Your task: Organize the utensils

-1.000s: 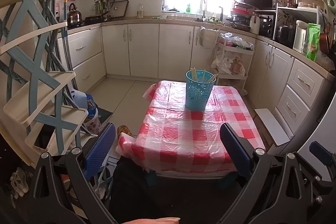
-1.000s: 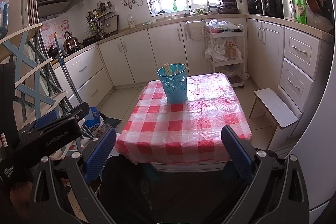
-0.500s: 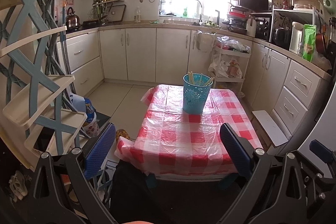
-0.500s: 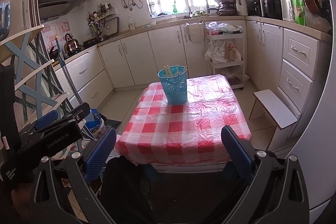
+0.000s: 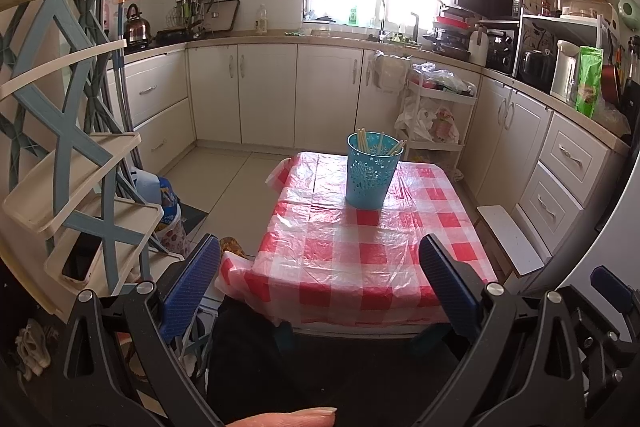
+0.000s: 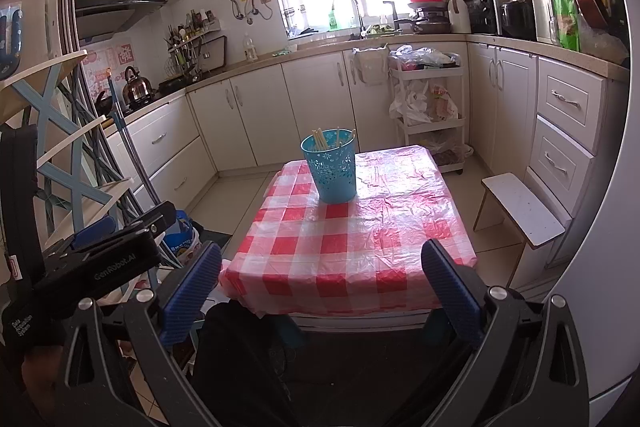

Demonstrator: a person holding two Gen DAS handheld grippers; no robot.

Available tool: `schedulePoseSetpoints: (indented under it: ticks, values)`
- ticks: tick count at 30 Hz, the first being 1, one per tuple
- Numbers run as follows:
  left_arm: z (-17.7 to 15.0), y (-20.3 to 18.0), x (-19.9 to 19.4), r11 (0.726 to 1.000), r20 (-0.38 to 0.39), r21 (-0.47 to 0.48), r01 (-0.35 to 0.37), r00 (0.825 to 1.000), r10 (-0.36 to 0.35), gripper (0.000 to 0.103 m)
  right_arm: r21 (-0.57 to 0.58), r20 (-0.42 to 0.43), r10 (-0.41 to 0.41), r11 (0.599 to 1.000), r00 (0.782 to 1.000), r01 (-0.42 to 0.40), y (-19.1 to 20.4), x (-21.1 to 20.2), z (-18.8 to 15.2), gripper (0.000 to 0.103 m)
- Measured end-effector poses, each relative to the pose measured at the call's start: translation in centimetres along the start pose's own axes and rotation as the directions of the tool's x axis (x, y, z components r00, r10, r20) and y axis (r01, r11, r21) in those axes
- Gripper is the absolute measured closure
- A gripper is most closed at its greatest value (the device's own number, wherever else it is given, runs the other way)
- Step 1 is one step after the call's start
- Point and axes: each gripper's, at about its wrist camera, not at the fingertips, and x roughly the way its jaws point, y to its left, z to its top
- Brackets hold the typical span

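Both views have shifted over the last second: the table (image 5: pixel 360 259) and the blue holder (image 5: pixel 373 171) sit lower and a bit farther out in the left wrist view than a second ago, so you're tilting up or backing off rather than closing in. The right wrist view barely changes.

Left gripper (image 5: pixel 320 283): jaws spread wide, nothing between them. Right gripper (image 6: pixel 322 279): same, spread and empty.

The blue holder stands upright on the checked cloth, well ahead of both sets of jaws and roughly centred between the fingers in each view. Pale chopsticks (image 5: pixel 380 145) already stand inside it, tips leaning on the rim. I see no loose utensils on the cloth in either view.

My read: either the sorting is done or it hasn't started; I can't tell which from here. If more remains, you need to find the loose items first, since none are within reach of the jaws.
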Motion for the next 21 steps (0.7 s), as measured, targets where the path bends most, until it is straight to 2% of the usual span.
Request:
schedulePoseSetpoints:
  ticks: [21]
  values:
    - [-0.11, -0.06, 0.16, 1.0, -0.005, 0.0, 0.0, 1.0, 0.0, 0.008, -0.001, -0.001, -0.001, 1.0, 1.0, 0.001, 0.14, 0.0, 0.02, 0.007]
